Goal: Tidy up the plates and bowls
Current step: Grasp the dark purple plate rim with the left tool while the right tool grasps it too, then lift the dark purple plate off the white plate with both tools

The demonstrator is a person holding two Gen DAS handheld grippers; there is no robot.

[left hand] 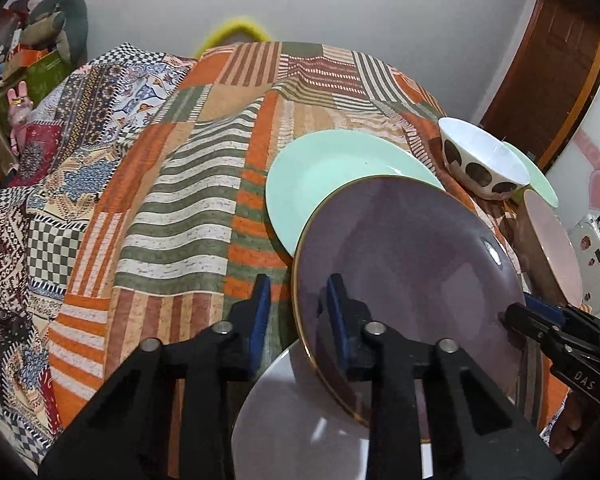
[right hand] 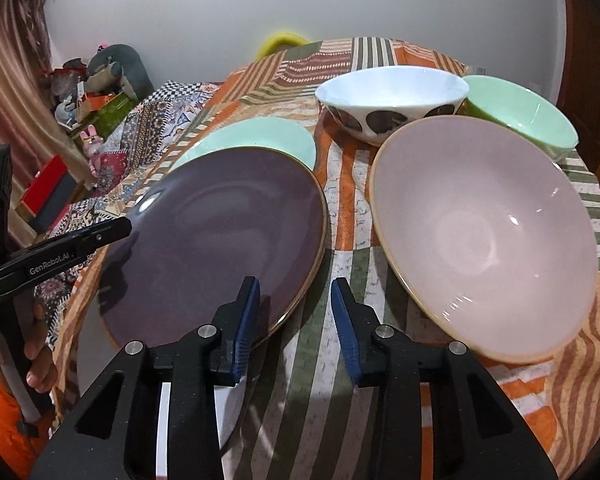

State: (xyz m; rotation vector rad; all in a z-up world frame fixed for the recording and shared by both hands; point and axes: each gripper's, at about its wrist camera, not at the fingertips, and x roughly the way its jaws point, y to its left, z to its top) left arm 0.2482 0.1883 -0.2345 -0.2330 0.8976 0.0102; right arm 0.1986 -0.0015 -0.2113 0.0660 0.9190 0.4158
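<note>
A purple plate with a gold rim (left hand: 412, 264) (right hand: 220, 240) is tilted, resting over a mint plate (left hand: 332, 176) (right hand: 256, 134) and a white plate (left hand: 300, 420). My left gripper (left hand: 296, 312) straddles the purple plate's left rim, jaws apart, one finger on each side. My right gripper (right hand: 296, 316) straddles its right rim in the same way, jaws apart; it also shows in the left wrist view (left hand: 540, 316). A pink bowl (right hand: 484, 236), a white bowl with dark spots (right hand: 392, 100) (left hand: 480, 160) and a green bowl (right hand: 524, 112) stand to the right.
A patchwork cloth (left hand: 172, 208) covers the table. Soft toys and boxes (left hand: 28, 52) stand at the far left beyond the table. A wooden door (left hand: 548, 76) is at the right. The table's right edge lies just past the bowls.
</note>
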